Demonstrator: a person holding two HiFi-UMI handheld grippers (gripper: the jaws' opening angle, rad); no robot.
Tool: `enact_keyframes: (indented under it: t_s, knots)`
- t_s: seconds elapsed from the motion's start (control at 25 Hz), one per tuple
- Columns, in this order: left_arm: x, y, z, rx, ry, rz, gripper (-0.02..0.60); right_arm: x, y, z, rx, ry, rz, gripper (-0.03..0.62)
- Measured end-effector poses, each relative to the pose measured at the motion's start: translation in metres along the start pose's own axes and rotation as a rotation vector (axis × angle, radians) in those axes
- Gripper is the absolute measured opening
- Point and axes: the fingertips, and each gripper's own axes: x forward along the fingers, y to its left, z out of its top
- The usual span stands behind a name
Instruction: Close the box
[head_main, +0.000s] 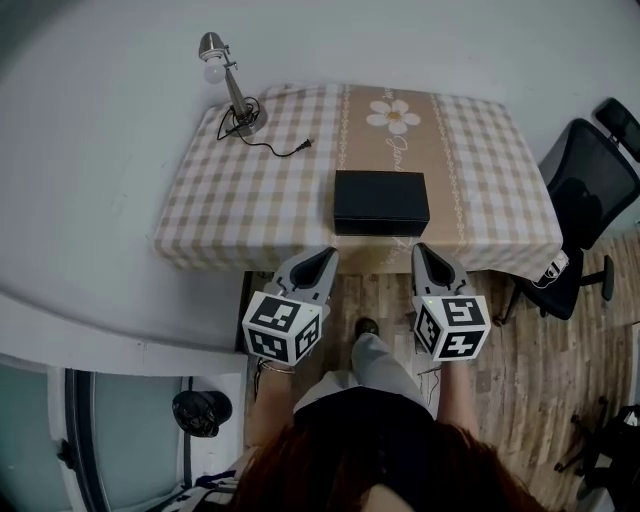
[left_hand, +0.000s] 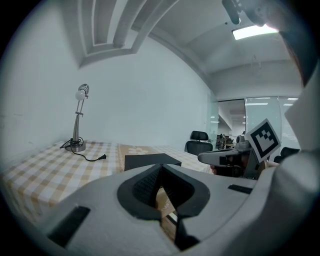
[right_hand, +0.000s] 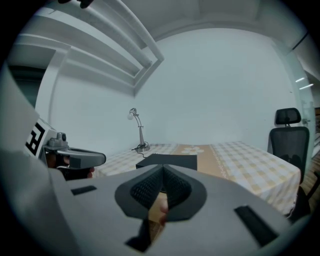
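Fingers (left_hand: 145, 186) on left gripper (head_main: 325, 256) and right gripper (head_main: 425, 250) are both pinched tip to tip with nothing between. They hang off the near edge of the beige-checked cloth-covered desk (head_main: 230, 200), at 7 and 5 o'clock of the matte black flat rectangular box (head_main: 381, 202) and clear of it, which reads as a ready pose to press both sides of the lid. Box sits mid-desk near the front edge and looks flat, but no lid seam can be made out, and both gripper views hide its front face behind the fingers.

We are looking at a black rectangular box (head_main: 381, 201), lying flat with its lid down. It is sitting by the middle of the table (head_main: 230, 190)'s near edge.
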Motion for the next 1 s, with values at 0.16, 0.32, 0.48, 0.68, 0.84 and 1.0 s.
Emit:
enact_keyframes:
  t_s: [0.16, 0.32, 0.48, 0.68, 0.84, 1.0]
  knots:
    - [-0.012, -0.014, 0.005, 0.018, -0.024, -0.008, 0.029, -0.016, 0.01, 0.009, -0.015, -0.043, 0.006, 0.017]
    - [-0.024, -0.023, 0.011, 0.033, -0.051, -0.018, 0.028, -0.028, 0.022, 0.016, -0.057, -0.066, 0.005, 0.017]
    - [-0.035, -0.032, 0.015, 0.033, -0.073, -0.034, 0.028, -0.041, 0.033, 0.019, -0.073, -0.079, 0.016, 0.017]
    - [-0.047, -0.045, 0.024, 0.066, -0.099, -0.049, 0.029, -0.058, 0.045, 0.025, -0.104, -0.099, 0.02, 0.017]
    - [-0.053, -0.05, 0.024, 0.08, -0.096, -0.043, 0.028, -0.068, 0.053, 0.027, -0.127, -0.113, 0.012, 0.017]
    - [-0.057, -0.056, 0.024, 0.086, -0.092, -0.039, 0.029, -0.074, 0.058, 0.028, -0.147, -0.113, 0.008, 0.017]
